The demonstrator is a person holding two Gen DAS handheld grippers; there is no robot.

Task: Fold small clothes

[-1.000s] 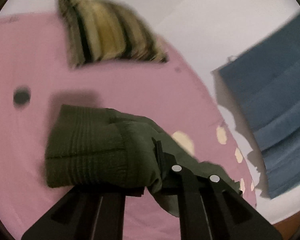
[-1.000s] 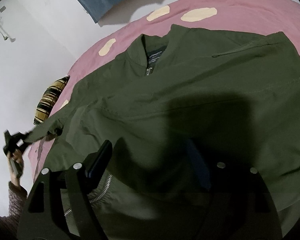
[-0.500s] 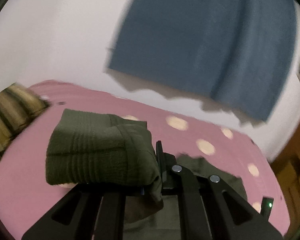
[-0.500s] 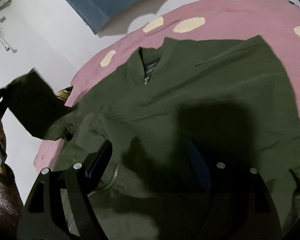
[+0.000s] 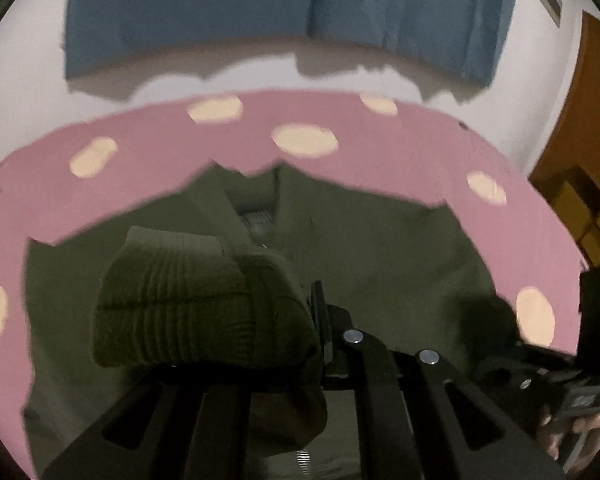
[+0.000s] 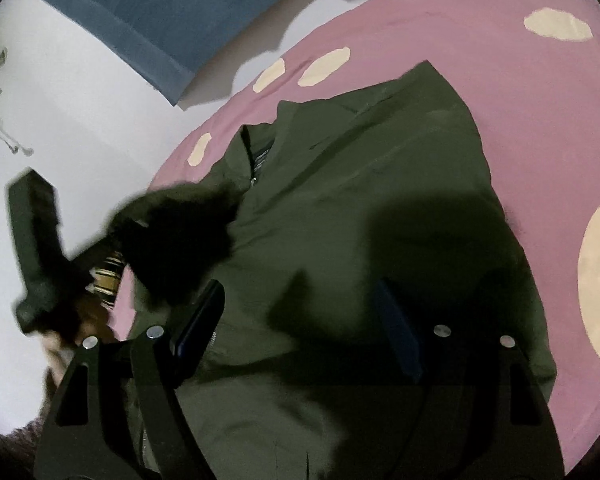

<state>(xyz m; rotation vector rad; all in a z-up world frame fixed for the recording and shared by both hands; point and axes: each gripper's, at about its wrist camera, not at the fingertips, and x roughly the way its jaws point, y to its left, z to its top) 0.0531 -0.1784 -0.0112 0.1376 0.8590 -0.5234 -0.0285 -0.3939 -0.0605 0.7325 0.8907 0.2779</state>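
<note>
The left gripper (image 5: 316,320) pinches the cuff (image 5: 196,300) over the jacket (image 6: 360,208), which lies flat on the sheet (image 6: 520,92); the right gripper (image 6: 300,332) is spread, empty. I judge the sleeve fold is underway; next, lay the cuff across the chest.

Ribbed knit cuff (image 5: 204,304); jacket (image 6: 380,208) seemingly smooth matt cloth.

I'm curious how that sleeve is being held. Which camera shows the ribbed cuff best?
The left wrist view. There the ribbed cuff fills the foreground, its ridges clear, pinched in the left gripper above the jacket. The right wrist view shows the cuff only as a dark, blurred mass at the left.
</note>
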